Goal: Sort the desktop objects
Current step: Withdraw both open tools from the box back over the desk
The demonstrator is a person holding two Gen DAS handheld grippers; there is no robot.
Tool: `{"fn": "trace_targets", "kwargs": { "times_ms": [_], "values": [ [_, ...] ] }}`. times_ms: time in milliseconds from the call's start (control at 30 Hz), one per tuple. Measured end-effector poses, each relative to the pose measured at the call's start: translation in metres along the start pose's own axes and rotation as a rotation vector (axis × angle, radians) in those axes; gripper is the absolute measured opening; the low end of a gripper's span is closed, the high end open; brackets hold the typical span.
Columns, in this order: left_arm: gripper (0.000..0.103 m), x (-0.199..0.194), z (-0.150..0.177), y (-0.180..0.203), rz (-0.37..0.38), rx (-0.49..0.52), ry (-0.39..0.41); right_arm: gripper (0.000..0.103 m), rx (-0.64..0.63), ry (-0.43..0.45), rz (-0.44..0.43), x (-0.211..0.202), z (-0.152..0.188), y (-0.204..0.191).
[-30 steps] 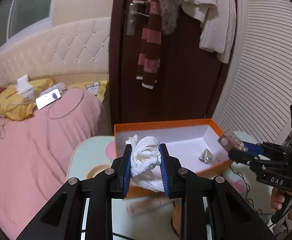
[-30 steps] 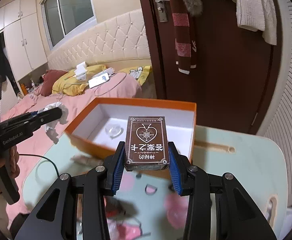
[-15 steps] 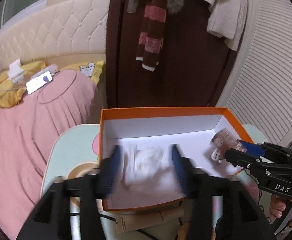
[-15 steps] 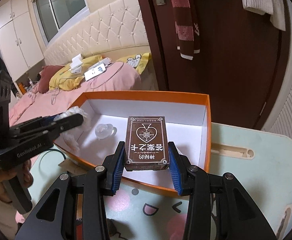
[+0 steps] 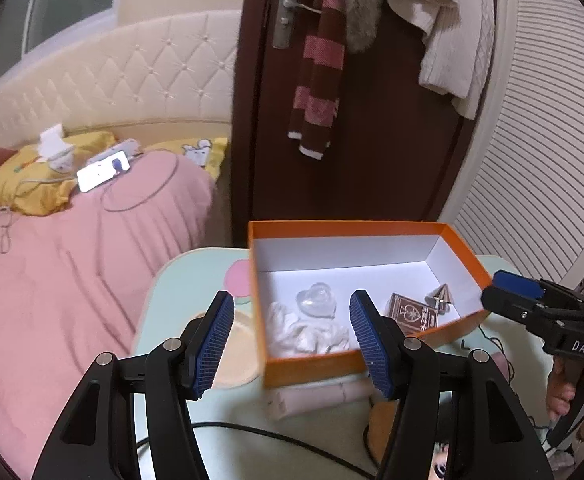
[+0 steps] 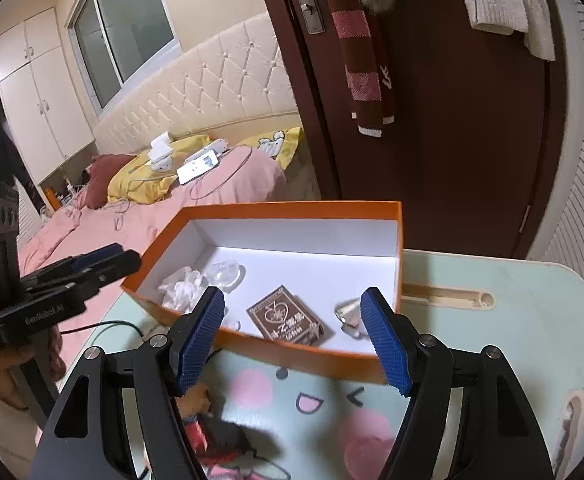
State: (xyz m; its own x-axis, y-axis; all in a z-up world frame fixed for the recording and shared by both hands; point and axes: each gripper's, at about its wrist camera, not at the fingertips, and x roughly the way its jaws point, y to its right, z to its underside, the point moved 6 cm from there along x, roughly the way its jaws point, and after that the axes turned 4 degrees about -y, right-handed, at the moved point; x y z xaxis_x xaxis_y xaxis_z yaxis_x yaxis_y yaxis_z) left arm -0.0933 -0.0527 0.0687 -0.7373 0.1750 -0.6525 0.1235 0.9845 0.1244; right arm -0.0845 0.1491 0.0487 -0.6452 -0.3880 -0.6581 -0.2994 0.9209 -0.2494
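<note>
Left wrist view first: the left gripper point(image 5: 292, 336) hangs over the near wall of the orange box point(image 5: 311, 364), jaws parted and bare, nothing between the blue pads. Just beyond them the crumpled white tissue point(image 5: 303, 334) lies on the white box floor, with the clear heart-shaped piece point(image 5: 317, 305) touching its far edge. Further right in the box sits the brown card deck point(image 5: 411, 314), and beside it a small metal cone point(image 5: 441, 295).

Over to the right wrist view: the right gripper point(image 6: 293, 338) has its jaws opening, and they are empty too. The card deck point(image 6: 290, 318) lies flat inside the box point(image 6: 307, 356), skewed so its long axis runs diagonally from upper left to lower right, between and just past the pads.

So the box has four things in it. What remains looks to be on the mint-green cartoon table point(image 6: 491, 320), nearer the person than the box. A pale pink tube point(image 5: 319, 394) lies against the box's near wall, its long axis running along that wall, directly below the left gripper's pads, so the left hand looks nearer to it. Some dark red clutter point(image 6: 212, 432) sits low under the right gripper's left finger, too blurred to name.
</note>
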Motion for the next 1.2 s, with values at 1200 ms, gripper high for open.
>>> {"fn": "trace_targets", "kwargs": {
  "times_ms": [1200],
  "values": [
    [0.097,0.005,0.130,0.010,-0.179,0.015,-0.140,0.086,-0.066,-0.176,0.280,-0.019,0.134,-0.004]
  ]
}}
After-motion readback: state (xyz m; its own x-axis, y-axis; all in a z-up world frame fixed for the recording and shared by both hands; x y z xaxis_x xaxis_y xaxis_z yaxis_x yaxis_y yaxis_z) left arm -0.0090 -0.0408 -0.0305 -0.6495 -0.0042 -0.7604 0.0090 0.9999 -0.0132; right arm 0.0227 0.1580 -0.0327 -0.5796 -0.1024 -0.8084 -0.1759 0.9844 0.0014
